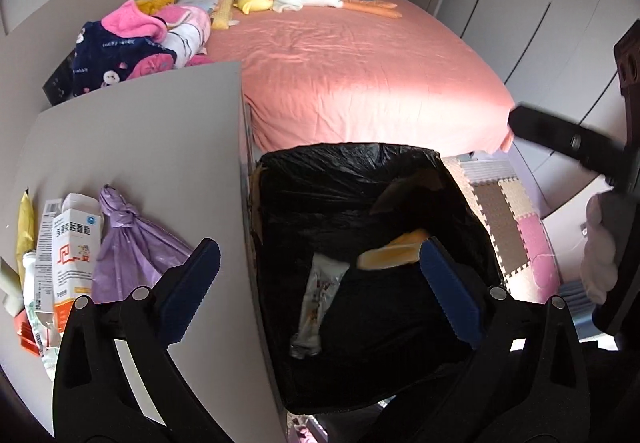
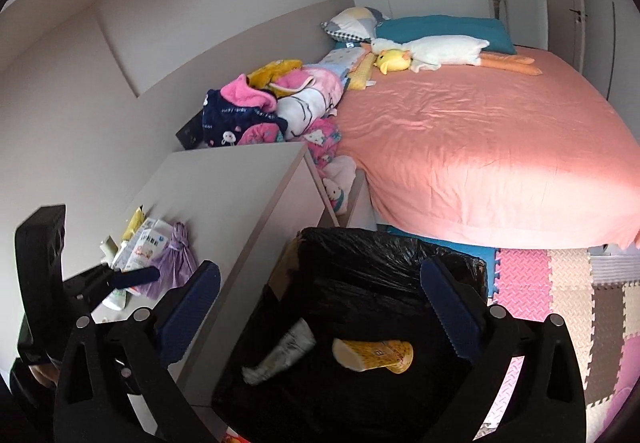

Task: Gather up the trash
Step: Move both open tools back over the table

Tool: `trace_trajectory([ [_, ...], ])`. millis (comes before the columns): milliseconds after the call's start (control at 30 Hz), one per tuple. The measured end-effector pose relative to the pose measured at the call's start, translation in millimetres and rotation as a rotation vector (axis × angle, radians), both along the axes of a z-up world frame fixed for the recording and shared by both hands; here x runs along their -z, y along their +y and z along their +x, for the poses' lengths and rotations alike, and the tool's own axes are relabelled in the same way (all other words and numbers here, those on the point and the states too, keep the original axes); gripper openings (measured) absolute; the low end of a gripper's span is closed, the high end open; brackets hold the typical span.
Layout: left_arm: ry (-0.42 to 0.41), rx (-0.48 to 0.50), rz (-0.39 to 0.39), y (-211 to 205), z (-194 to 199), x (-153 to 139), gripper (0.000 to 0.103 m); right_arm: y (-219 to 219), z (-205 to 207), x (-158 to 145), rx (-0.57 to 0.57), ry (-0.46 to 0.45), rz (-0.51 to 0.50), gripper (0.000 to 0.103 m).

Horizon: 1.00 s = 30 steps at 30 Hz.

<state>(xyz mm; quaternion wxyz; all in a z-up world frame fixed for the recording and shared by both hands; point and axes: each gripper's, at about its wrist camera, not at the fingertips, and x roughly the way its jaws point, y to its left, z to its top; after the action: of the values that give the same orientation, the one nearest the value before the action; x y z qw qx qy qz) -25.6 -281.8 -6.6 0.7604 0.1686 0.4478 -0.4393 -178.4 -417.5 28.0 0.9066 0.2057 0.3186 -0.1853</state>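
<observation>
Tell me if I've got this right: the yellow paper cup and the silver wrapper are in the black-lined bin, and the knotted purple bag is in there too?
Not quite. The knotted purple bag lies on the grey cabinet top beside the black-lined bin, as the left wrist view shows. The yellow paper cup and silver wrapper are inside.

Left gripper gapes empty over the black-lined bin (yellow cup and wrapper inside); purple bag left of bin, on the table
</observation>
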Motion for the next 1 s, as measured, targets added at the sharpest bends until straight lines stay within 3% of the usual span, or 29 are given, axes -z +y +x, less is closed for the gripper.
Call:
trace_trajectory([
  [200,0.017,-0.01,0.0,5.0,-0.4,2.8,0.097,-1.1,1.5,-2.1,0.0,-0.018,-0.035,0.1],
  [567,0.036,-0.074,-0.01,32.0,0.6,5.8,0.097,30.5,22.6,1.0,-0.122,0.006,-0.089,0.1],
  [1000,0.043,-0.241,-0.017,98.1,13.7,11.2,0.097,74.8,66.5,8.5,-0.272,0.036,-0.082,0.1],
])
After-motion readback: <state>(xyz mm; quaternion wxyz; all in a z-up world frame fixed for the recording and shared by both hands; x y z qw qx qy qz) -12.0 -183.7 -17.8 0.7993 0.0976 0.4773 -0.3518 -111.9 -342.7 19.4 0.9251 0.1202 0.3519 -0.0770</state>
